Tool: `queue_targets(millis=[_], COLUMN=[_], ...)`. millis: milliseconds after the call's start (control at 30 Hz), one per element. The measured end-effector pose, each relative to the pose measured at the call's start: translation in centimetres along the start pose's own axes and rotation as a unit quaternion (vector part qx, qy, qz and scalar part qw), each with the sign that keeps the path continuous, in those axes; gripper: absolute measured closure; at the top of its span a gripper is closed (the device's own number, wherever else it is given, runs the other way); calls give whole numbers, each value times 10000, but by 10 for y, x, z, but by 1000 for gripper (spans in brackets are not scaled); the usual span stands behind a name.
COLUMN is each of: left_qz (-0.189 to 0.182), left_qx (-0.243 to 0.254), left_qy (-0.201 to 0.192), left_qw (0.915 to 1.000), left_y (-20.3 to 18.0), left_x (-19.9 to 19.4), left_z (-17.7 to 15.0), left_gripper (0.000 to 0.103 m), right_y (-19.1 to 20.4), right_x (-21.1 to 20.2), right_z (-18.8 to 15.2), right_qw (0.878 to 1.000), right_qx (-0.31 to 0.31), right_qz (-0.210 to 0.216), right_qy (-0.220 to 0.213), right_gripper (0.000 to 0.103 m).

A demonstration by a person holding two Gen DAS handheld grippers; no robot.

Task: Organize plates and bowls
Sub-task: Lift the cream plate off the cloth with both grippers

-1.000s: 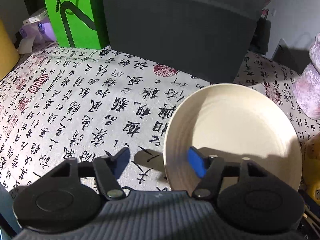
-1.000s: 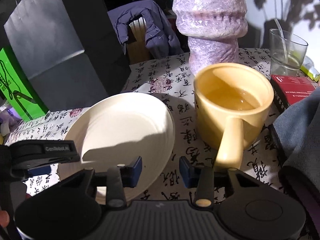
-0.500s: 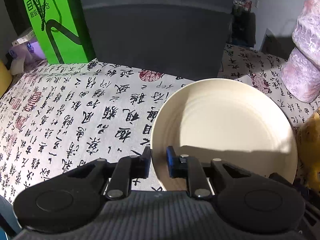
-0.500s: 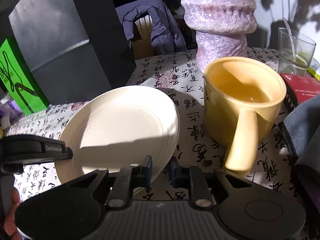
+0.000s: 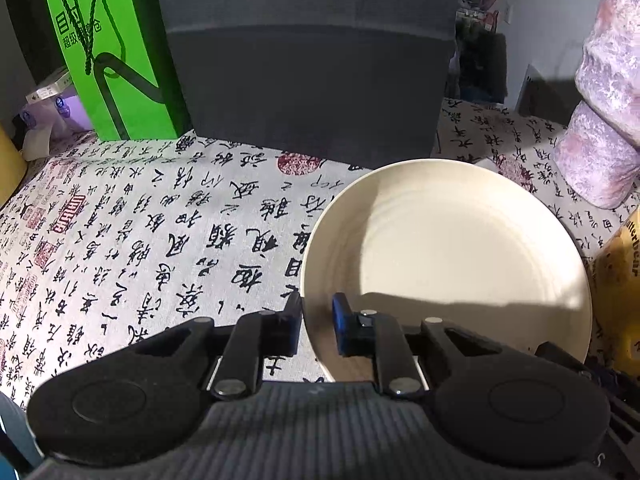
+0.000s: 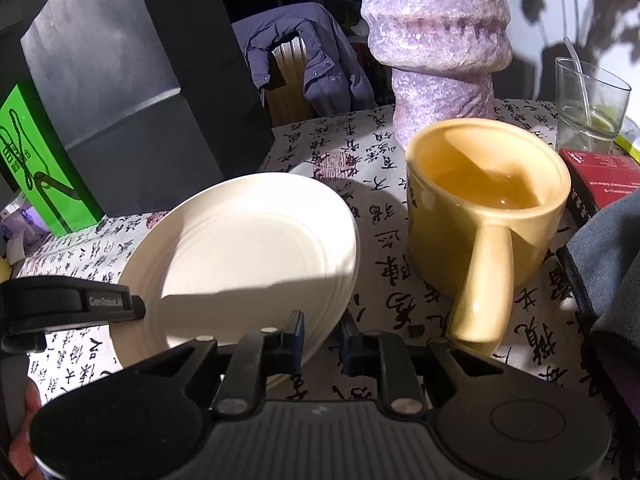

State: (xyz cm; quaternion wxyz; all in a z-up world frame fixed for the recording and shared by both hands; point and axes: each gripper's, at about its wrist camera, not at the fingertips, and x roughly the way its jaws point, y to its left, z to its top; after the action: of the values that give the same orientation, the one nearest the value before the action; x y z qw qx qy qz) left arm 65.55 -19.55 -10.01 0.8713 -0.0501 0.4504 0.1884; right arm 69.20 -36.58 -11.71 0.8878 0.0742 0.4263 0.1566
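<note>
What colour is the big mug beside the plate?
Yellow, the mug, with a long handle; the right wrist view shows it best.

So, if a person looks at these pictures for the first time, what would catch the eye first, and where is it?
The cream plate in the middle of the calligraphy tablecloth stands out first, with the left gripper and the right gripper each shut on its near rim. Just right of it stands a yellow mug with liquid inside, its handle toward the camera. A bright green box stands at the far left.
</note>
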Motion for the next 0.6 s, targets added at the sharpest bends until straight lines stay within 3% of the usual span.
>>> queue_targets(millis=[600], left_qz=[-138], left_qx=[-23], left_qy=[-280], left_qw=[9995], left_y=[10], left_x=[-26], left_z=[4], left_gripper=[86], right_y=[7], right_x=[-24], right_z=[5], right_qw=[9989], right_qx=[-99], right_qz=[134], right_qy=[-449], right_gripper=[85])
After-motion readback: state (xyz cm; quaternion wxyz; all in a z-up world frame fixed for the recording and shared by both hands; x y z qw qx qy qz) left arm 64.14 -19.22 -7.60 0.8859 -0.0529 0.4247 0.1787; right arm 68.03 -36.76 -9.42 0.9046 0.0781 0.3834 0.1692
